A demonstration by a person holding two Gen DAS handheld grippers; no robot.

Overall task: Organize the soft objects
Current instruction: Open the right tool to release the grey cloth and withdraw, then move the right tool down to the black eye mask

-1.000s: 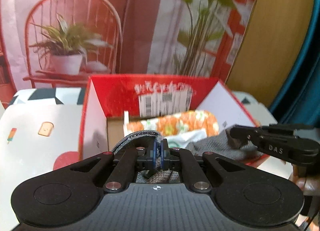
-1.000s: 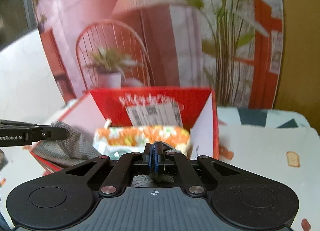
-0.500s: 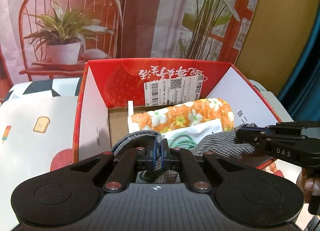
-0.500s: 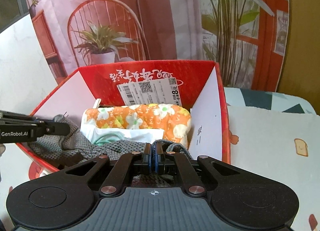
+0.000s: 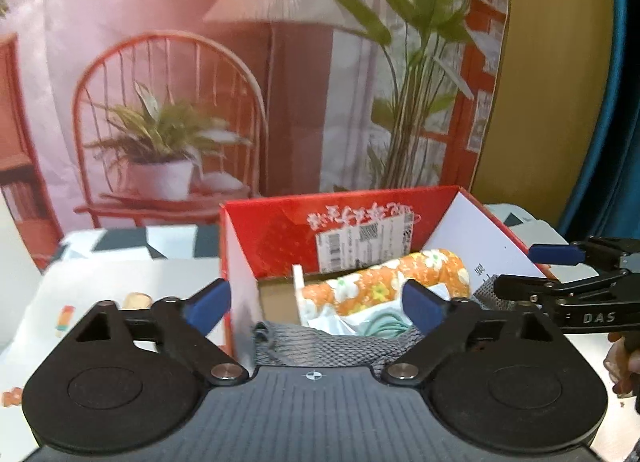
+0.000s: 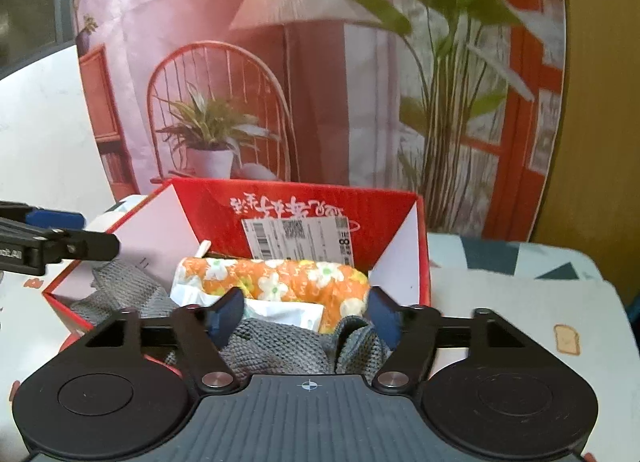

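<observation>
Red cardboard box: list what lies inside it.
Inside the red cardboard box: an orange floral fabric roll at the back, a white packet with teal print before it, and a grey knitted cloth across the front. The cloth hides the box floor beneath.

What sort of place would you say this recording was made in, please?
Probably a staged tabletop set rather than a real room: the lamp, chair and plants are a creased printed backdrop behind a table with a cartoon-print cloth, where a red box holds rolled fabrics.
</observation>
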